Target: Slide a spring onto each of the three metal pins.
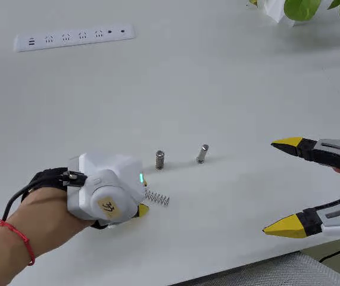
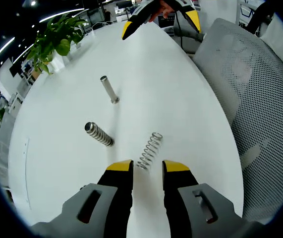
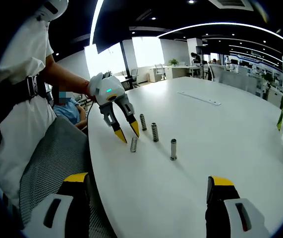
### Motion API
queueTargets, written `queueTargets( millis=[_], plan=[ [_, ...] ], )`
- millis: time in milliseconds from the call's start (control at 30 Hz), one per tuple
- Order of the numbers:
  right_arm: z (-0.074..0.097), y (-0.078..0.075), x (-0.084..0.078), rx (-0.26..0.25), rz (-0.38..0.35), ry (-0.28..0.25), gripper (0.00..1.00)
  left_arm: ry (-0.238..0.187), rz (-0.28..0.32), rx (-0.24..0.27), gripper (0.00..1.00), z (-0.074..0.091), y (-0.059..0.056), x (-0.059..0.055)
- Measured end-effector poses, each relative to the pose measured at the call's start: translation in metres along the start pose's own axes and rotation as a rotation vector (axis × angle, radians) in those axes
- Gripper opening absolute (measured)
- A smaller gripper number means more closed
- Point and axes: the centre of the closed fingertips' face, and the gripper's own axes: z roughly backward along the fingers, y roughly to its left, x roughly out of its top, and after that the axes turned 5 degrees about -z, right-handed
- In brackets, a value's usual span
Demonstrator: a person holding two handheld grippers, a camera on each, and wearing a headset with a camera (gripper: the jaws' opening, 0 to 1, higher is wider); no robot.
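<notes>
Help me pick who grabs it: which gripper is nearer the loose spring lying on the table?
Left. The left gripper has its open jaws right at the near end of the loose spring; the right gripper hangs open far off, beyond the bare pin.

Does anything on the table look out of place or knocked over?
One spring lies flat on the table just ahead of the open left gripper, not on a pin. The bare pin beyond it has none, while the nearer pin wears its own. Nothing looks damaged.
</notes>
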Motion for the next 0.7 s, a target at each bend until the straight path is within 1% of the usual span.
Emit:
queueTargets(
  millis=[33,100,267,400,467,700],
  plan=[
    [0.0005,-0.0003,0.0002,-0.002,0.0,-0.002,0.98,0.018,-0.02,-0.001,0.18,-0.0014,-0.0004,-0.0027],
    [0.0012,-0.0008,-0.0001,-0.004,0.0,0.0,0.97,0.027,-0.025,-0.002,0.16,-0.0029,-0.0015,-0.004],
    [0.0024,-0.002,0.0009,-0.009,-0.003,-0.007,0.96,0.034,-0.02,-0.007,0.12,-0.004,-0.0042,-0.005],
    [0.0019,-0.0024,0.0012,-0.012,-0.005,-0.011,0.96,0.032,-0.003,-0.004,0.09,-0.0038,-0.0059,-0.0055],
    [0.0014,-0.0021,0.0017,-0.012,-0.007,-0.014,0.96,0.031,0.012,-0.003,0.08,-0.0038,-0.0067,-0.006],
    [-0.0007,-0.0008,0.0028,-0.013,-0.01,-0.018,0.95,0.039,0.022,0.002,0.08,-0.0035,-0.0068,-0.0068]
  ],
)
